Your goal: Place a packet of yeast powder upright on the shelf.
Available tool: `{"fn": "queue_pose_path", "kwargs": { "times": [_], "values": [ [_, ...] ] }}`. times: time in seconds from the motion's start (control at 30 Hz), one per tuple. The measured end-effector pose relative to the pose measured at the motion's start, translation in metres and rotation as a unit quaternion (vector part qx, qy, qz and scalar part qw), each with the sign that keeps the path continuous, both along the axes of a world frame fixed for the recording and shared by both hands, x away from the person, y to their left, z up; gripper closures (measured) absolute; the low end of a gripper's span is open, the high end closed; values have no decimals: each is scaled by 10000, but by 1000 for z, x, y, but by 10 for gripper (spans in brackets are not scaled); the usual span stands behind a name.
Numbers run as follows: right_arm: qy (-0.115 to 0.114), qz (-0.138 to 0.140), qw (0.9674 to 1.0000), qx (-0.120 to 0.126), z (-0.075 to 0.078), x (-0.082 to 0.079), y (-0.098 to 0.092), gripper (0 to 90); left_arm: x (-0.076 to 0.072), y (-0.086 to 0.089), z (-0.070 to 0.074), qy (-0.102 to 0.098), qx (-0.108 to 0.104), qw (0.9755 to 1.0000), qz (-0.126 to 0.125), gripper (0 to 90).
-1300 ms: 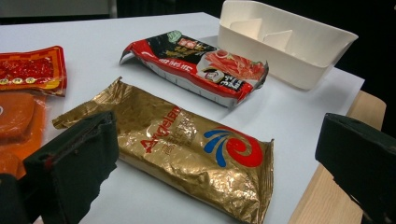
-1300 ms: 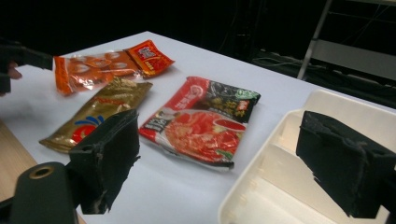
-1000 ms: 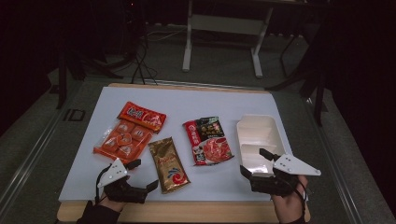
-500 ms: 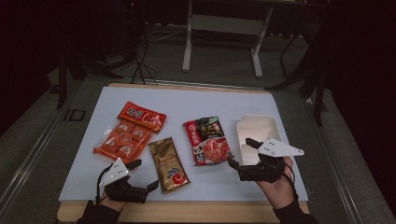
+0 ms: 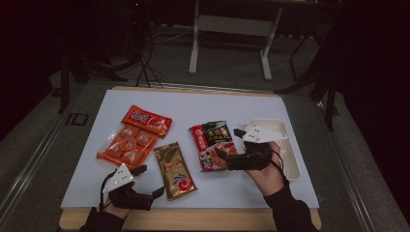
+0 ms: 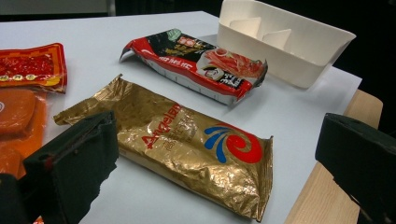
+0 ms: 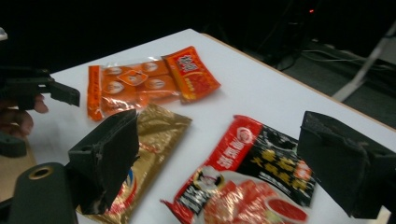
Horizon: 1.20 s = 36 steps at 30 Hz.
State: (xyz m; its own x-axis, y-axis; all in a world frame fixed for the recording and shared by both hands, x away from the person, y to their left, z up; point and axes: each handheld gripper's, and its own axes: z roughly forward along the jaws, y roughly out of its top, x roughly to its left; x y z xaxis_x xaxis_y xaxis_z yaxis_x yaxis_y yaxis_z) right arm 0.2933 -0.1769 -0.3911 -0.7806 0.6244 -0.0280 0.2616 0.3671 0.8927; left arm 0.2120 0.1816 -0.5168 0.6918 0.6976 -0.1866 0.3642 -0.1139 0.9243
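Four snack packets lie on the white table (image 5: 232,104). A gold packet (image 5: 175,170) (image 6: 187,140) lies in front of my left gripper (image 5: 151,181) (image 6: 215,163), which stands open near the front edge with nothing between its jaws. A red-and-black packet (image 5: 210,137) (image 7: 252,172) lies at centre right. My right gripper (image 5: 227,142) (image 7: 229,158) hovers open just over it, jaws apart on either side. An orange multipack (image 5: 123,147) (image 7: 126,86) and a small red packet (image 5: 146,121) (image 7: 191,77) lie at the left.
A white divided tray (image 5: 293,159) (image 6: 299,42) stands at the table's right edge, next to my right hand. The wooden table edge (image 5: 203,217) runs along the front. A metal frame (image 5: 229,24) stands on the floor beyond the table.
My right gripper has moved left and forward, from in front of the tray to over the red-and-black packet. The left gripper has stayed put.
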Motion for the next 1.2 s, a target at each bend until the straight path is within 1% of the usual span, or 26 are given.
{"fn": "queue_pose_path", "kwargs": {
  "times": [0.07,0.13,0.2,0.23,0.37,0.53,0.63,0.73,0.83,0.87,0.9,0.93,1.03,1.1,1.2],
  "values": [
    [14,19,10000,1,0,3,4,129,0,0,0,-1,6,10000,-2,1],
    [58,78,10000,2,-3,9,14,130,0,0,0,-5,6,10000,1,1],
    [87,96,9999,12,-5,12,20,139,0,0,0,-1,-15,10000,4,1],
    [62,126,9999,-49,-7,14,25,139,0,0,0,1,-16,10000,2,1],
    [51,187,9997,-168,-12,17,40,149,0,1,0,2,-22,10000,-15,1],
    [112,281,9992,-247,-19,22,55,165,0,1,0,0,-2,10000,-31,1],
    [212,323,9989,-255,-24,27,64,165,0,1,0,15,-9,10000,-34,1],
    [228,329,9988,-286,-29,31,73,187,0,1,0,14,-9,10000,-40,1],
    [224,330,9988,-275,-34,34,82,189,0,1,0,22,-17,10000,-40,1],
    [257,350,9986,-310,-36,36,85,189,0,1,0,25,-19,10000,-40,0],
    [235,312,9987,-324,-39,37,88,190,0,1,0,27,-23,10000,-41,1],
    [293,348,9984,-346,-41,39,91,190,0,1,0,34,-28,10000,-38,1],
    [367,352,9980,-368,-48,44,99,208,0,1,0,55,-35,10000,-41,1],
    [373,325,9980,-398,-51,47,104,210,0,2,0,55,-35,10000,-39,1],
    [452,309,9977,-393,-57,52,110,211,0,2,0,43,-34,10000,-46,1]
  ]
}}
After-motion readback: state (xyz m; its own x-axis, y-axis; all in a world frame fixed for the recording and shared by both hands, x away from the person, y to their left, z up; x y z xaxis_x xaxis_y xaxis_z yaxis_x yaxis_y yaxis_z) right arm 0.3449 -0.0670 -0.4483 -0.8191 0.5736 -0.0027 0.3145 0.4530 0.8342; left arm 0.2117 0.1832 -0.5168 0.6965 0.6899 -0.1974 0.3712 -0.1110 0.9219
